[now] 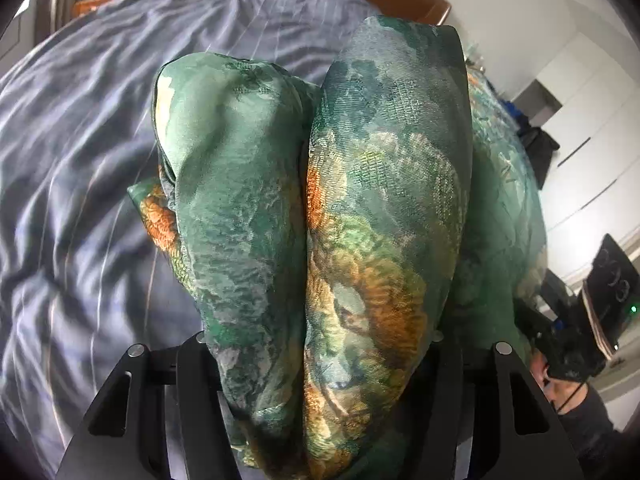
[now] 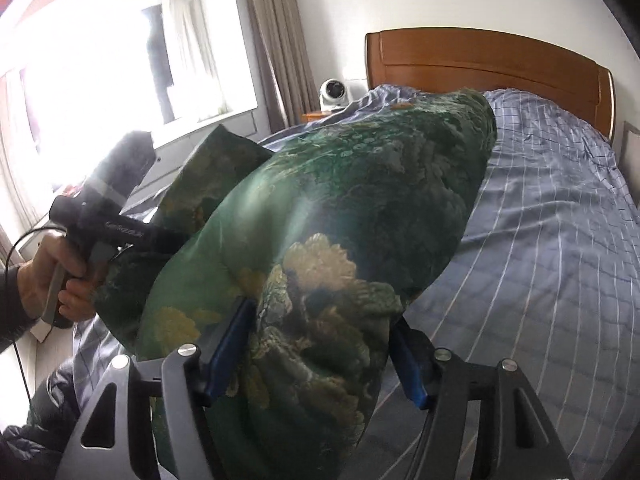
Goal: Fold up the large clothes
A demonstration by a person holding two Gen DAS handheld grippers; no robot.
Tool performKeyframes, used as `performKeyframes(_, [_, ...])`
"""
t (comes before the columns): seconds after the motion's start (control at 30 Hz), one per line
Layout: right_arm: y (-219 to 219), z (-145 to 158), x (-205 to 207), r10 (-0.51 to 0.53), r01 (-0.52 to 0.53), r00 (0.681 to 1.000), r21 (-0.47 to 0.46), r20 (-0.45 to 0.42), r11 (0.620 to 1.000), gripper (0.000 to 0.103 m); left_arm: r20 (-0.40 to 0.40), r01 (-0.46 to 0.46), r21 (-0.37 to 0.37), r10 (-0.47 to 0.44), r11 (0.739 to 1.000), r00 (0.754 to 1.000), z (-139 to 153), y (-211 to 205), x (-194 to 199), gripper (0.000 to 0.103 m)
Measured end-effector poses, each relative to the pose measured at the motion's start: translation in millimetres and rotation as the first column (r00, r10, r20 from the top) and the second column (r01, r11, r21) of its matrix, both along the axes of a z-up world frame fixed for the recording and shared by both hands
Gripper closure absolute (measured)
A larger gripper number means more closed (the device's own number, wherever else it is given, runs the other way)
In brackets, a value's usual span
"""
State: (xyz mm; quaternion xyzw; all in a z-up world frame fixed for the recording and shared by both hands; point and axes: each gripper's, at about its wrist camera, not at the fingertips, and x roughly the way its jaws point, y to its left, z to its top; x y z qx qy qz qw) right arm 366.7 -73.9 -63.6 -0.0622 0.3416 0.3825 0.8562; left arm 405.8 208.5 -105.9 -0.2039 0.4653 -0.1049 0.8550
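A large green garment (image 1: 380,200) with orange and pale flower prints hangs bunched above the bed. It fills the gap of my left gripper (image 1: 310,320) and drapes over both fingers, hiding their tips; the jaws are shut on it. In the right wrist view the same garment (image 2: 360,200) bulges forward between the blue pads (image 2: 228,344) of my right gripper (image 2: 324,340), which press on the bunch from both sides. At the left of that view a hand (image 2: 48,280) holds the left gripper (image 2: 172,240), its fingers buried in the cloth.
Below lies the bed's blue checked sheet (image 2: 540,240), rumpled in the left wrist view (image 1: 80,160). A wooden headboard (image 2: 480,64) stands at the far end. A white round device (image 2: 334,94) sits on a nightstand by the curtain (image 2: 276,40) and bright window.
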Motion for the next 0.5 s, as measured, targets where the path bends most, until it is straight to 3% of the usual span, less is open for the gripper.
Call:
performKeyframes(0.17, [-12,-17,53,-0.016,0.018,0.996,0.024,-0.087,1.0,0.036,0.014,-0.018,0.038,0.017,0.999,1.0,-9,-4,45,0.044])
performKeyframes(0.3, [-31,-68,105,-0.072,0.079,0.965,0.02,-0.254,0.997,0.036,-0.057,-0.06,0.056,0.063,0.997,0.996,-53,3,71,0.028])
performKeyframes(0.37, [-45,-92,120,-0.113,0.136,0.935,0.046,-0.336,0.99,0.035,-0.046,-0.101,-0.018,0.1,0.995,0.994,-60,15,69,0.022])
performKeyframes(0.4, [-59,-99,125,-0.134,0.185,0.918,0.103,-0.374,0.977,0.028,-0.038,-0.121,-0.069,0.119,0.99,0.992,-57,23,63,0.02])
performKeyframes(0.43, [-68,-99,126,-0.15,0.22,0.912,0.148,-0.381,0.964,0.021,-0.025,-0.124,-0.079,0.122,0.989,0.992,-53,26,57,0.02])
performKeyframes(0.5, [-80,-91,120,-0.176,0.257,0.917,0.195,-0.357,0.946,0.021,0.009,-0.119,-0.032,0.12,0.992,0.993,-39,26,43,0.02])
